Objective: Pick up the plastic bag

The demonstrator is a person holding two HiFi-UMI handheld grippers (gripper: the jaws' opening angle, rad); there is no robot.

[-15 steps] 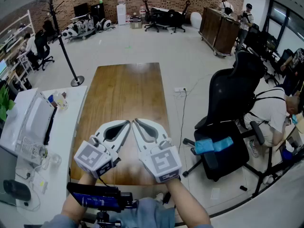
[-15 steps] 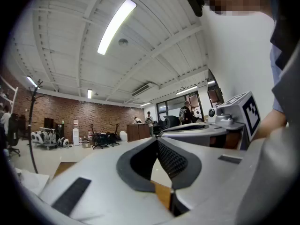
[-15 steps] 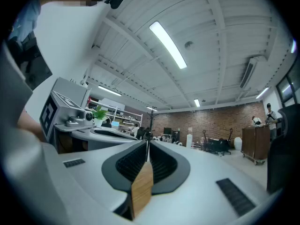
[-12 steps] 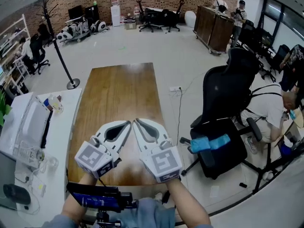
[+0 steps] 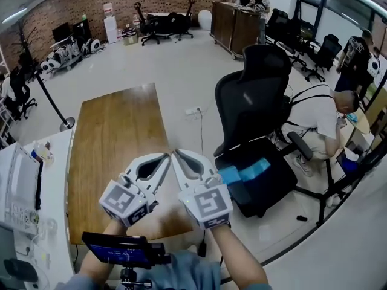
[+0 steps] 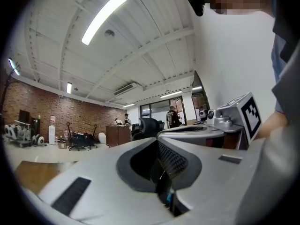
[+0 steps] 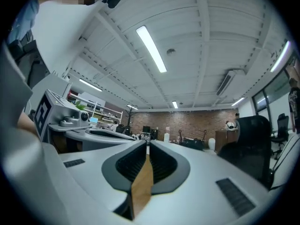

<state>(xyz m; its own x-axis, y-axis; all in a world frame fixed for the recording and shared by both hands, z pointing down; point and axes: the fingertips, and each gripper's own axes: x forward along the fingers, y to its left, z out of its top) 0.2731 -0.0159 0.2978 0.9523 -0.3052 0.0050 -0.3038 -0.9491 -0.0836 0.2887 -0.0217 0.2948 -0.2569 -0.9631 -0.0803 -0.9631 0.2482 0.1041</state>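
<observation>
- Both tools are over the near end of the wooden table [image 5: 115,144], tips touching. The left tool [image 5: 164,157] is clenched and empty; the right tool [image 5: 176,154] is clenched to a hairline slit, also empty.
- The blue plastic bag [image 5: 248,171] lies right of the table, on the black office chair's [image 5: 248,104] seat.
- I can't name the small items [image 5: 39,153] left of the table.

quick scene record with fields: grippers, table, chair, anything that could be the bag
left gripper: shut, empty, over the wooden table's near end
right gripper: shut, empty, beside the left one
black chair: right of the table
blue item: on the chair seat, possibly the plastic bag, untouched
person: bent over beyond the chair
</observation>
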